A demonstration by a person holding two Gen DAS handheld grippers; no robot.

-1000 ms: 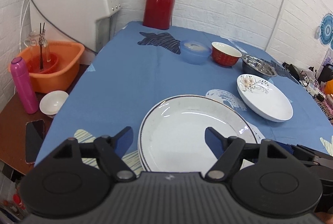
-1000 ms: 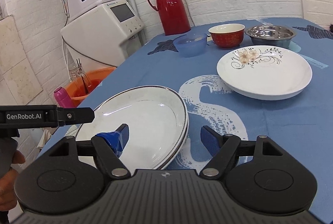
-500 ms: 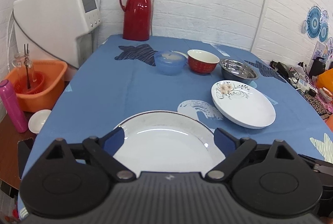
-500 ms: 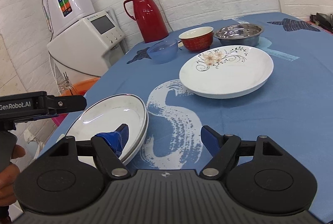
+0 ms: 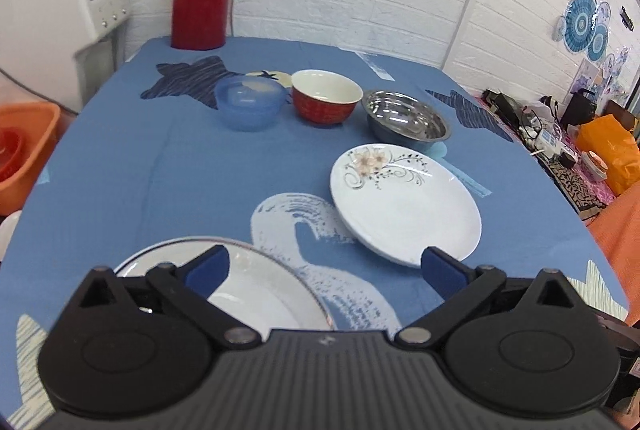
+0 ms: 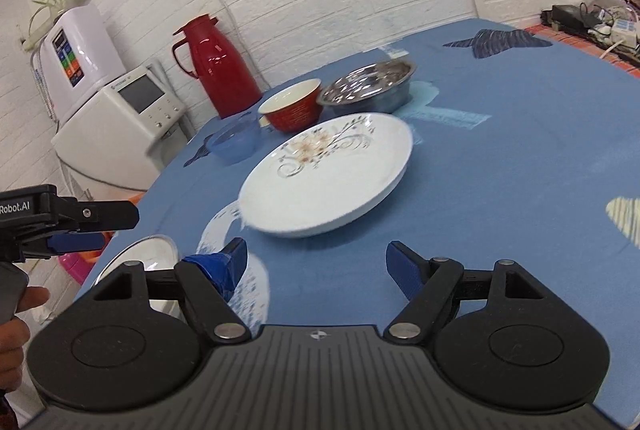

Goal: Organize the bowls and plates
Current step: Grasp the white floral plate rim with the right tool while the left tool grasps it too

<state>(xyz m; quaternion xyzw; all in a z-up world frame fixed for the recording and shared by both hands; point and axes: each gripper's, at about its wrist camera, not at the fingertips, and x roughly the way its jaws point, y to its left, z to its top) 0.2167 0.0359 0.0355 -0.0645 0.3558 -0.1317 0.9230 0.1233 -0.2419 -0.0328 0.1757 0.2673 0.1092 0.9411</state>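
Flowered plate [image 6: 326, 174] is lying flat on the blue worktop [image 6: 500, 166], dead ahead of my right claw [image 6: 316, 264], which is hanging released and empty just short of its near rim. My left claw [image 5: 324, 268], also spread wide and holding nothing, is sitting over the rimmed plates [image 5: 256, 282] at the near left, with the flowered one off to its far right. I am judging the right claw nearer, so it should be taking that near rim.

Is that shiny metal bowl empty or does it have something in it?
Empty: the metal bowl shows only bare, reflective steel inside, in both views.
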